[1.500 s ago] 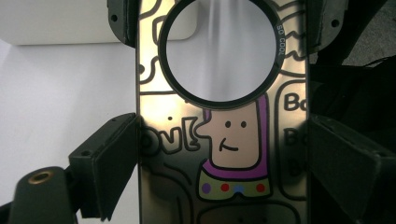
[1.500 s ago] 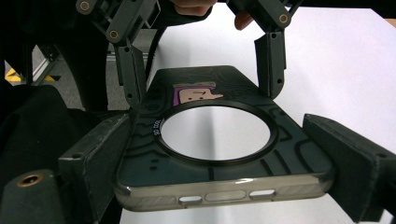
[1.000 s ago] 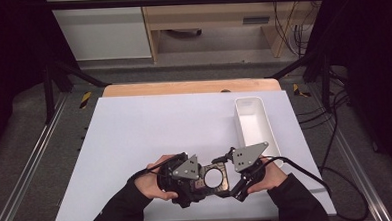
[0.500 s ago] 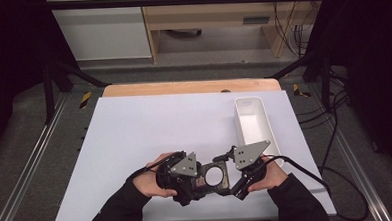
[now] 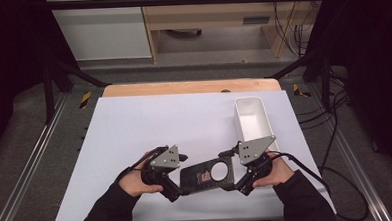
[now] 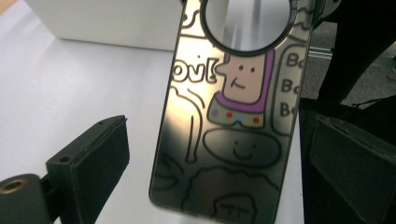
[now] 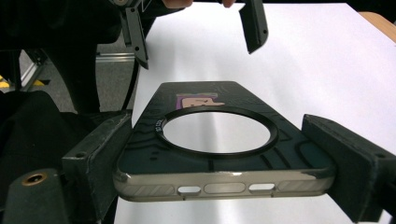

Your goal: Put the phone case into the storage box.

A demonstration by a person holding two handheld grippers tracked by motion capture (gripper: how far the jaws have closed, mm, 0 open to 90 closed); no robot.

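Phone case [image 5: 207,175]: clamped by its end in my right gripper [image 5: 235,180].
Left gripper [image 5: 176,190]: jaws just widened, clear of case between them.
Bin [image 5: 253,119]: beyond right gripper.
Change: left hand drew leftward.

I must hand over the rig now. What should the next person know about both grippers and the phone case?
Right gripper: shut on the phone case, pads on its two long sides at the ring-cutout end, holding it just above the white table.
Left gripper: open; its jaws have just been opening and stand apart from the case's other end, which lies between them.
White bin: beyond the right gripper, looks empty.
Done: case passed to the right gripper alone.
Left: probably placing the case in the bin.
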